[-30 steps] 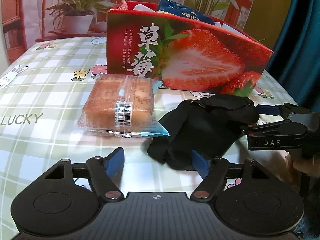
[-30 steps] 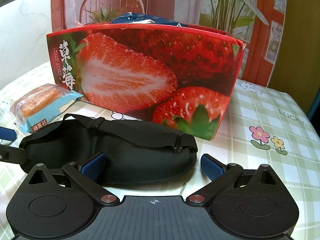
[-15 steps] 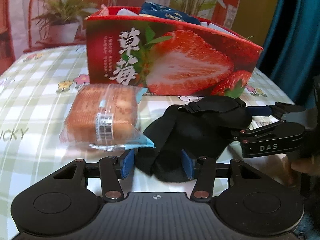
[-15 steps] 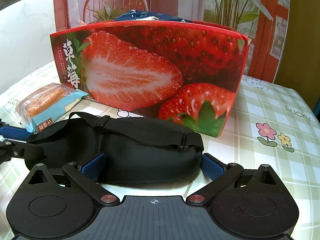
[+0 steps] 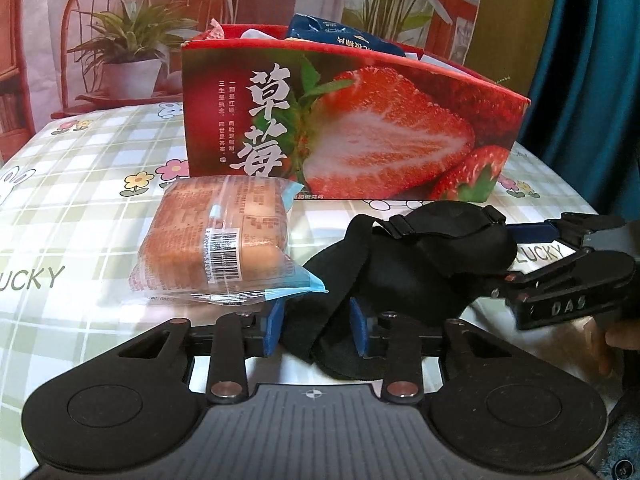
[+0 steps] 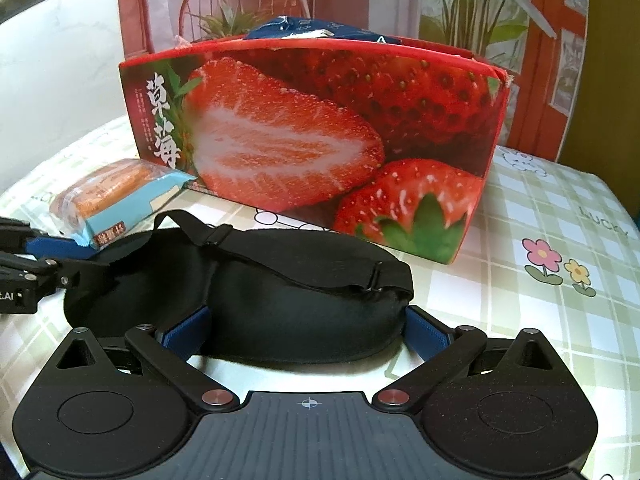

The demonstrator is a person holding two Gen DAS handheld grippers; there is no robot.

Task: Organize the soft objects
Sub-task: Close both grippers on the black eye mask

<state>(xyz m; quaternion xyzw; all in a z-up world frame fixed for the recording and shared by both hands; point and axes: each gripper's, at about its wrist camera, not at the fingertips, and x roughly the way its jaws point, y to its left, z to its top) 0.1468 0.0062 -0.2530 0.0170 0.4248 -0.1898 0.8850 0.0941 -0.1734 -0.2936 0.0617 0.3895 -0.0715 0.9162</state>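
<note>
Left hand-held gripper (image 5: 316, 330), narrower around eye mask (image 5: 420, 264)

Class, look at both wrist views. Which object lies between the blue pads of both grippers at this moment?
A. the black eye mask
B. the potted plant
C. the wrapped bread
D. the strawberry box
A. The black eye mask sits between the left gripper at one end and the right gripper at the other, while the wrapped bread lies apart on the tablecloth.
</note>
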